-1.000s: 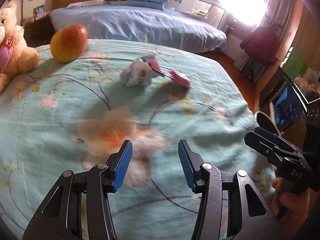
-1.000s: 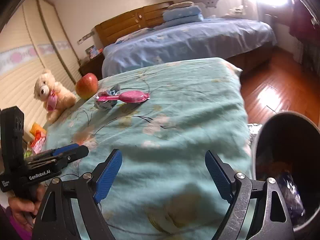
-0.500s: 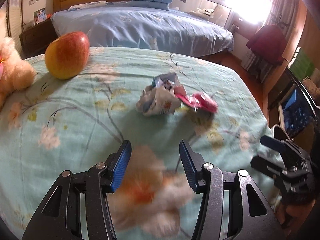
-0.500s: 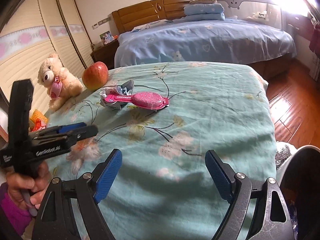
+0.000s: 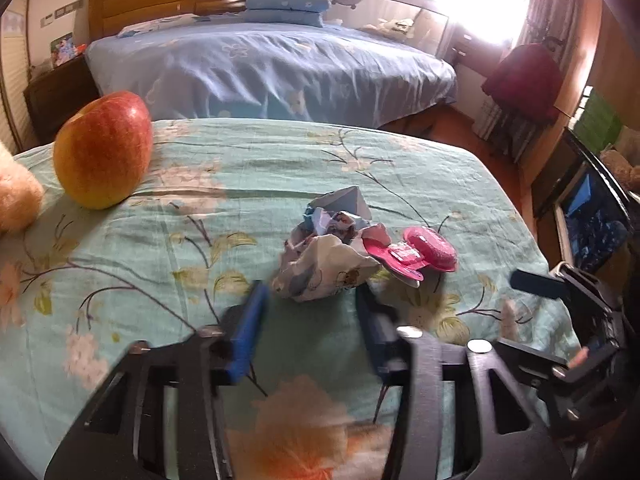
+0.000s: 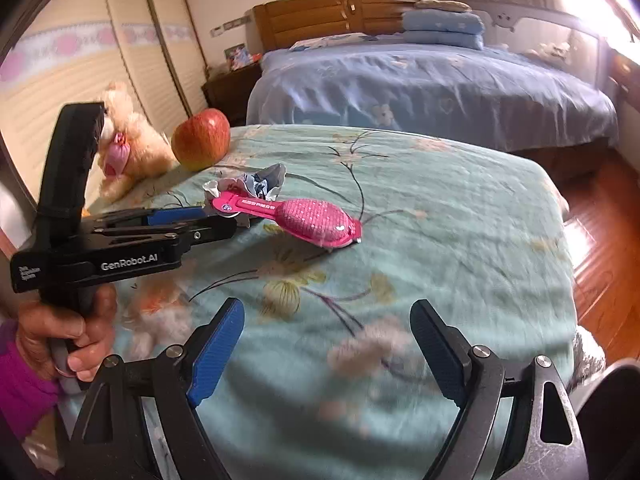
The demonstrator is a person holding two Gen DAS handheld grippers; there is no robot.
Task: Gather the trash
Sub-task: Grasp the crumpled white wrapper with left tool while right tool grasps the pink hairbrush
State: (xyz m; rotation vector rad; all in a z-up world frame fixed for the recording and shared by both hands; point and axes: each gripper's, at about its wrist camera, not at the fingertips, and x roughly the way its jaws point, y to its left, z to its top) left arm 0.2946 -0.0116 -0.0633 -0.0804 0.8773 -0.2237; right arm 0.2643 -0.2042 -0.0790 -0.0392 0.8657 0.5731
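The left gripper (image 5: 310,312) jaws are closing, the crumpled wrapper (image 5: 326,258) just ahead of the tips and not yet between them; the right gripper (image 6: 326,344) stands wide open over bare bedspread (image 6: 460,208). Both have moved closer to the trash than a second ago, and the apple (image 5: 102,150) now looms larger. The wrapper lies mid-bed, touching the pink packet (image 6: 294,216), whose long axis runs across the bed, broad end toward the window side.
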